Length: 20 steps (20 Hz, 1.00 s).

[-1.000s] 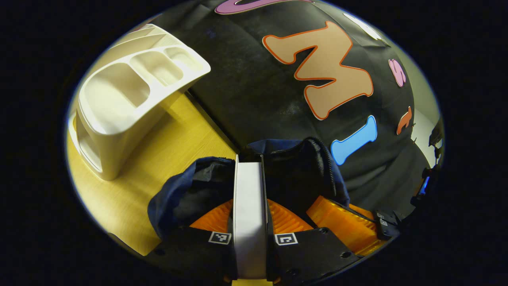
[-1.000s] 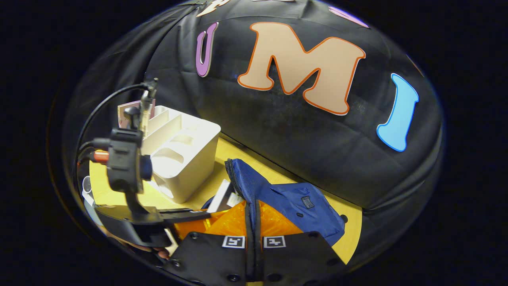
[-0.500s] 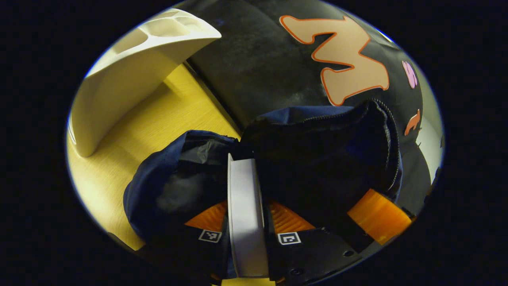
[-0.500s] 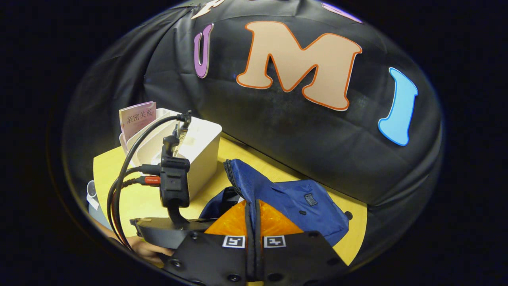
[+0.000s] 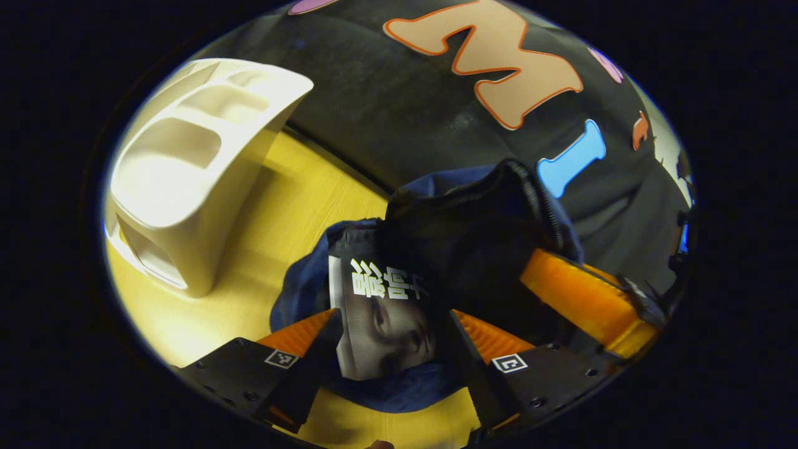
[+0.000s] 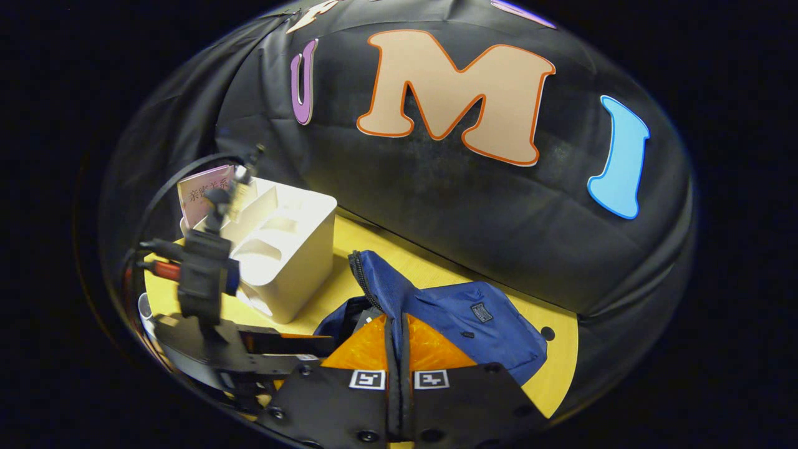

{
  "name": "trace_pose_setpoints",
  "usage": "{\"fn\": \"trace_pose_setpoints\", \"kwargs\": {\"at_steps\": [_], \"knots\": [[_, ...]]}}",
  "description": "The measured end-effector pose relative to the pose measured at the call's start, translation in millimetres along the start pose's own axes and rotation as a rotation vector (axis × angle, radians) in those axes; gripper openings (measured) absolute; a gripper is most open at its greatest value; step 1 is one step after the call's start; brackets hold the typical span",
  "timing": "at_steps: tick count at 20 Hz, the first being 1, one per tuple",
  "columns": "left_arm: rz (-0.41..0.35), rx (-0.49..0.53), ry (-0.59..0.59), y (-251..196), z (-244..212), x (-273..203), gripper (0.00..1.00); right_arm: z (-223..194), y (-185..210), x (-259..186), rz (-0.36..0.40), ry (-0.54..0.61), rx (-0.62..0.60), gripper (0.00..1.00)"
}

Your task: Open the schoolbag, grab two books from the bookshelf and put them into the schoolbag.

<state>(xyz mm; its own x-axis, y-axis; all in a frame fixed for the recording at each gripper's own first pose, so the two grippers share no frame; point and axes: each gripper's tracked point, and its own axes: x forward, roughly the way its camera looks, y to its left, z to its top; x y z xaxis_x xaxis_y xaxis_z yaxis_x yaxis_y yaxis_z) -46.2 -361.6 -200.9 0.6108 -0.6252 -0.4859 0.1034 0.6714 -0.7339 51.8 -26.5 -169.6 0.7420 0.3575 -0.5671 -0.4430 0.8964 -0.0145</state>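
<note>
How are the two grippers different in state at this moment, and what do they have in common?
The left gripper has its jaws open, with a book lying loose between them in the mouth of the schoolbag. The right gripper has its jaws shut on the schoolbag's edge, pinching the blue fabric. So the left gripper holds nothing, while the right gripper holds the schoolbag open. Both are at the schoolbag, on the yellow table.

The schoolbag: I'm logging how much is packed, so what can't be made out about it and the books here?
- Schoolbag inside, left gripper view: dark; any book beneath the one in its mouth is hidden.
- That book's far end: covered by the bag's flap.
- Bookshelf book, right gripper view: partly behind the left gripper and its cable.
- Right gripper: shut on the bag's edge; the fabric between the fingers is hidden.
</note>
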Motion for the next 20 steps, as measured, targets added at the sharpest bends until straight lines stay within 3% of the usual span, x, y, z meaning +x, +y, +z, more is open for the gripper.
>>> {"fn": "trace_pose_setpoints", "kwargs": {"at_steps": [8,12,20], "knots": [[-0.005,0.129,-0.115,7,84,-83,0.96,-2,3,8,-0.024,0.020,-0.019,0.03],[0.042,0.221,-0.169,31,130,-121,0.96,-3,9,13,-0.046,0.034,-0.032,0.03],[0.169,0.280,-0.258,97,218,-186,0.95,-6,15,19,-0.099,0.059,-0.046,0.03]]}}
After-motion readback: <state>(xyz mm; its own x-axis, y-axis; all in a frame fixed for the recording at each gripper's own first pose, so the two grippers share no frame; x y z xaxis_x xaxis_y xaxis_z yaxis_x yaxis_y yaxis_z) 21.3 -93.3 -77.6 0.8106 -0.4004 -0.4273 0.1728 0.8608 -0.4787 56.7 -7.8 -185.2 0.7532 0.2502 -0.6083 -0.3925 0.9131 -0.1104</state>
